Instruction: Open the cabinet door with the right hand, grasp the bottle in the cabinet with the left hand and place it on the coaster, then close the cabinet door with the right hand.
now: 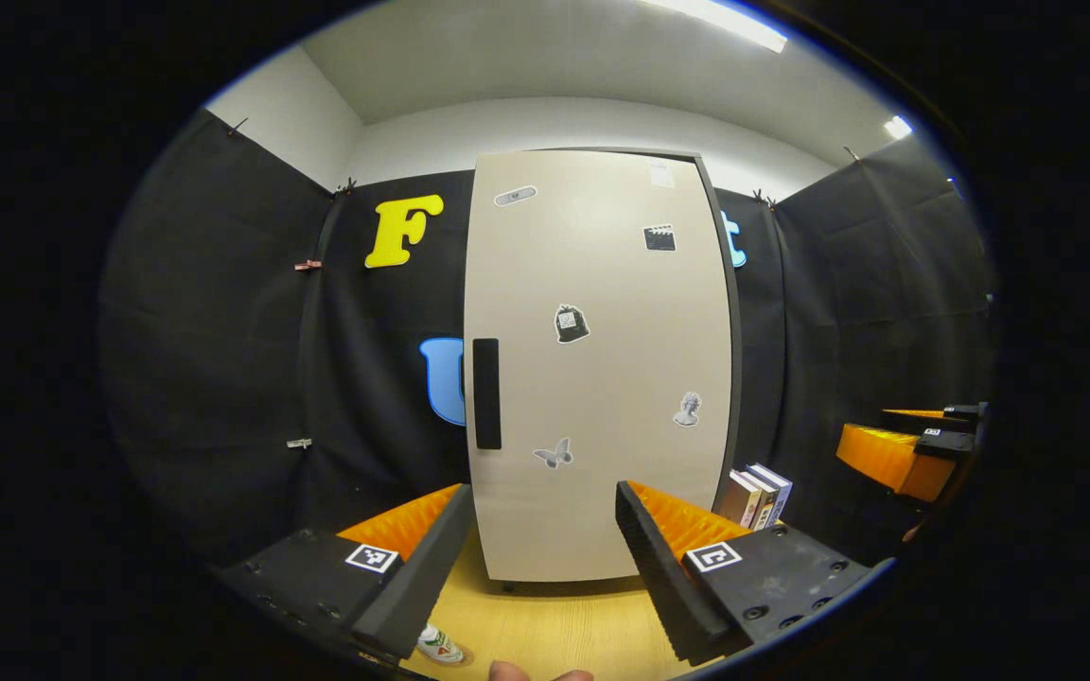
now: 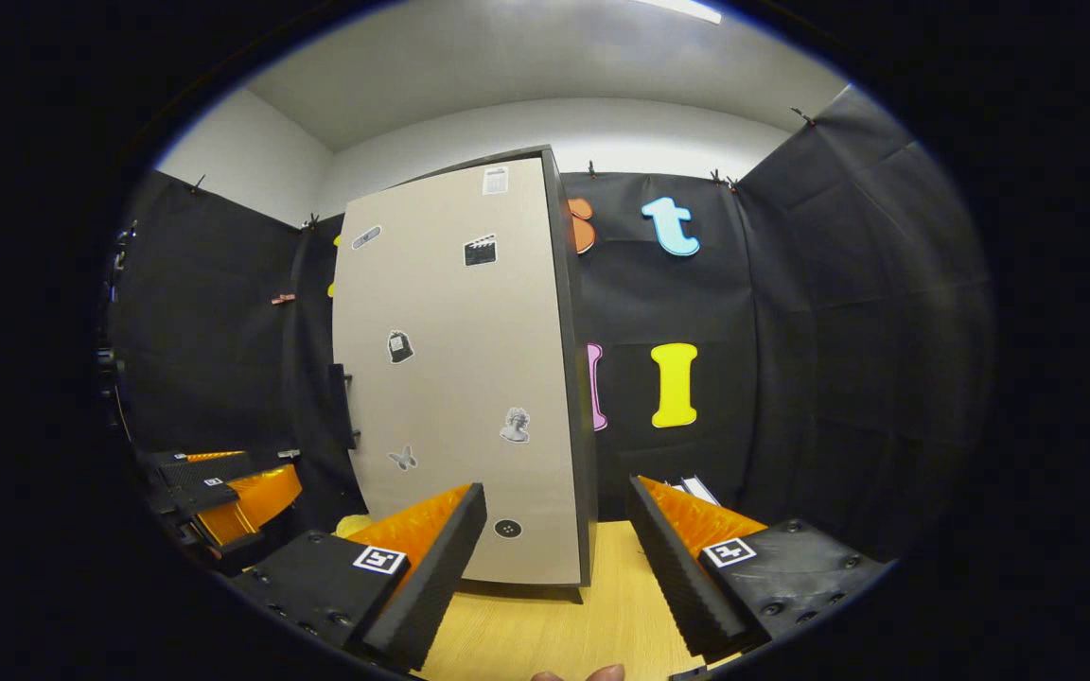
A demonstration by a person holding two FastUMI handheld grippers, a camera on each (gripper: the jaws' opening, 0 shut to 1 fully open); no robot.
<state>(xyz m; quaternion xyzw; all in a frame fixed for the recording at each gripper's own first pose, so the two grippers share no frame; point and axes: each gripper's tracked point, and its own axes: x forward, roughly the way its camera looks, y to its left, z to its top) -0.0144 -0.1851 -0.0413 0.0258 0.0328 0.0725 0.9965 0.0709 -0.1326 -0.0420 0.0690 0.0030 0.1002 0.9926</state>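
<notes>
While both the left gripper (image 1: 537, 558) and right gripper (image 2: 554, 558) hang wide open holding nothing, the cabinet (image 1: 602, 378) stands just beyond them, door shut, books (image 1: 759, 497) to its right.

One cabinet (image 1: 602, 378), two grippers, three books (image 1: 759, 497), six door stickers

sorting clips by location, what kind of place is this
Most likely a staged recording booth, not a real home: black cloth walls hang clipped around a light wooden tabletop, where a tall beige cabinet with stickers on its closed door stands beside a few upright books.
</notes>
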